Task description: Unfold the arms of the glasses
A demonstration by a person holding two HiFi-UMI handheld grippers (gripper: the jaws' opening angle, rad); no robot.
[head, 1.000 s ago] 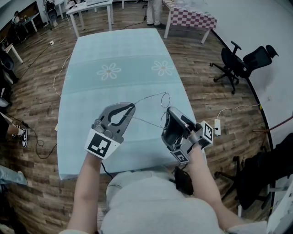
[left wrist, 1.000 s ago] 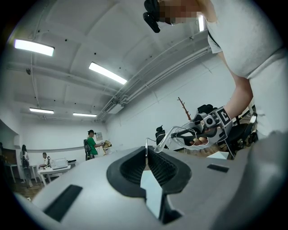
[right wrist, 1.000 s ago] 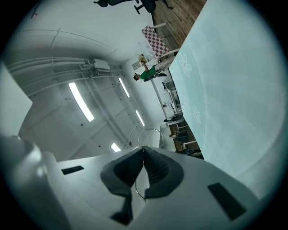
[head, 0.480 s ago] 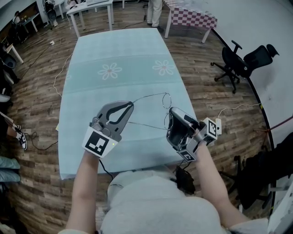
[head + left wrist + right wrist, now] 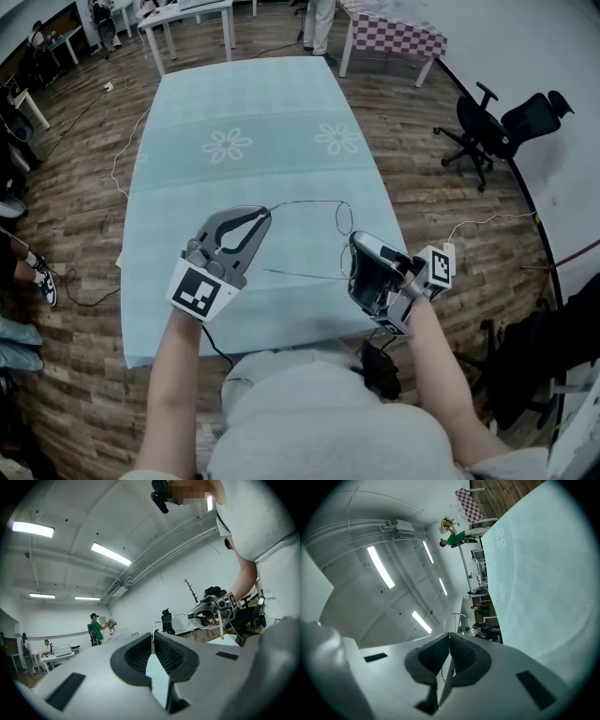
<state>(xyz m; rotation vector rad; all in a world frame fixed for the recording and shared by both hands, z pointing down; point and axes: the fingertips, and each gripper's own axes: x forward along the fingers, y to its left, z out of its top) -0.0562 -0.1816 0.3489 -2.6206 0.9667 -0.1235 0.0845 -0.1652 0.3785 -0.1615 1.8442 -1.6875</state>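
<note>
— While the left gripper (image 5: 266, 212) lies level over the desk (image 5: 178, 178), what is between its jaws?

— They are clenched on the tip of one thin wire arm (image 5: 307, 202) of the glasses (image 5: 343, 217). In the left gripper view the wire is pinched right at the pads, and a lens (image 5: 180, 621) shows just beyond, to the right.

— And the right gripper (image 5: 356, 242)?

— It is tilted upward and also clamped on the glasses, at the frame's end beside a lens. In the right gripper view a wire lens rim (image 5: 457, 622) stands just past its closed jaws.

— Where are the glasses, then?

— They are held up between the two grippers, over the near part of the desk. The gripped arm runs from the left gripper to the right, where the frame loops down into the right gripper. The second arm (image 5: 305, 275) sticks out leftward from the right gripper, nearer the person, with its end free.

— What lies further out?

— A pale blue cloth covers the desk, with two flower prints (image 5: 225, 145) on its far half. Around it is a wooden floor (image 5: 422, 187). A black office chair (image 5: 492, 127) stands to the right, and a table with a checked cloth (image 5: 394, 37) is at the far right.
</note>
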